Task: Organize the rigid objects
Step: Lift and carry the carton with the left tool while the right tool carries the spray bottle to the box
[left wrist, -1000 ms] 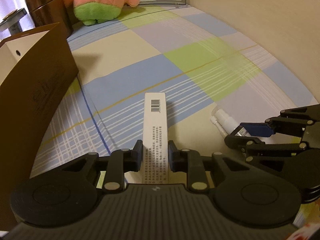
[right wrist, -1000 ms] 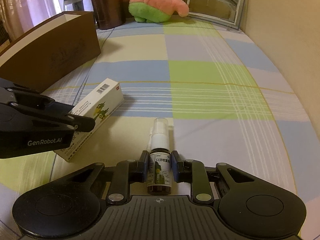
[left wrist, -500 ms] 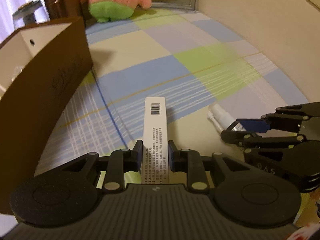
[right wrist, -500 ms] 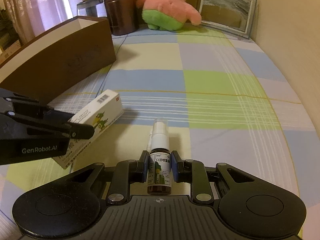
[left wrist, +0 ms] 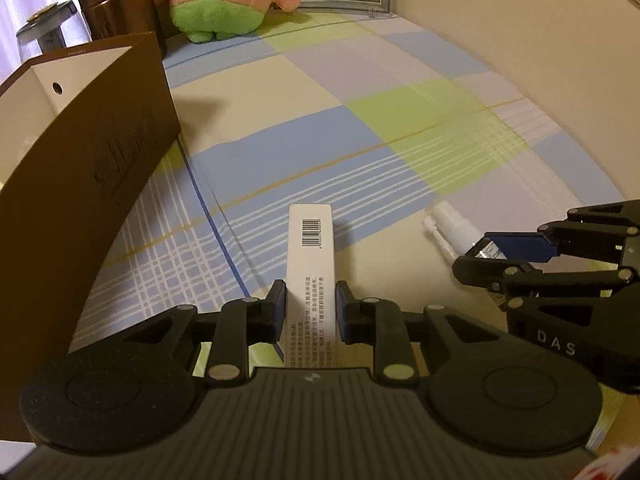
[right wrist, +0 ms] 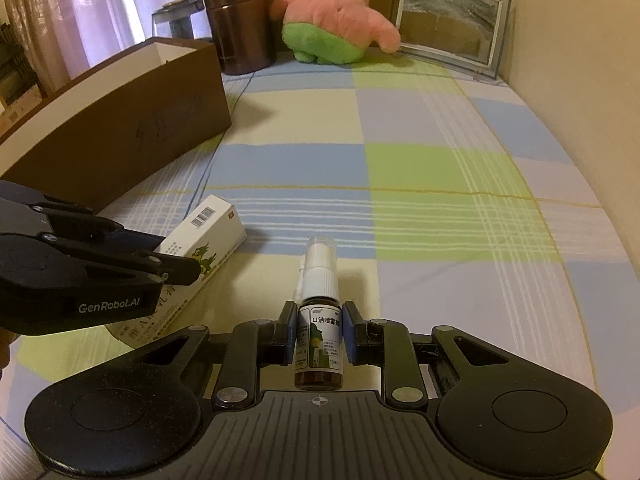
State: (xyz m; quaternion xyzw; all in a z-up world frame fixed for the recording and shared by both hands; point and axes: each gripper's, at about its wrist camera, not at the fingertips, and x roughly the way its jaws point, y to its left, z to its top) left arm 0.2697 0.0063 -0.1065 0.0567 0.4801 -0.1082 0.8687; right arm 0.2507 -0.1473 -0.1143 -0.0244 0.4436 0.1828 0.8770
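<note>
Black ribbed tools [left wrist: 310, 308] [right wrist: 319, 330] (blue pads, silver rivets), white GenRobot.AI lettering

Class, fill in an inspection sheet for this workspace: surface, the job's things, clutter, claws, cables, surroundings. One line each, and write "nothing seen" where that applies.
Surface: checked cloth in blue, green and cream, lying flat.
Job's things: white carton with a barcode; spray bottle with a white nozzle; open brown box at the left.
Clutter: pink plush, brown canister and picture frame at the far end.
Claws: left claw shut on the carton; right claw shut on the spray bottle.
Cables: nothing seen.
Surroundings: cream wall on the right, curtain at the far left.
</note>
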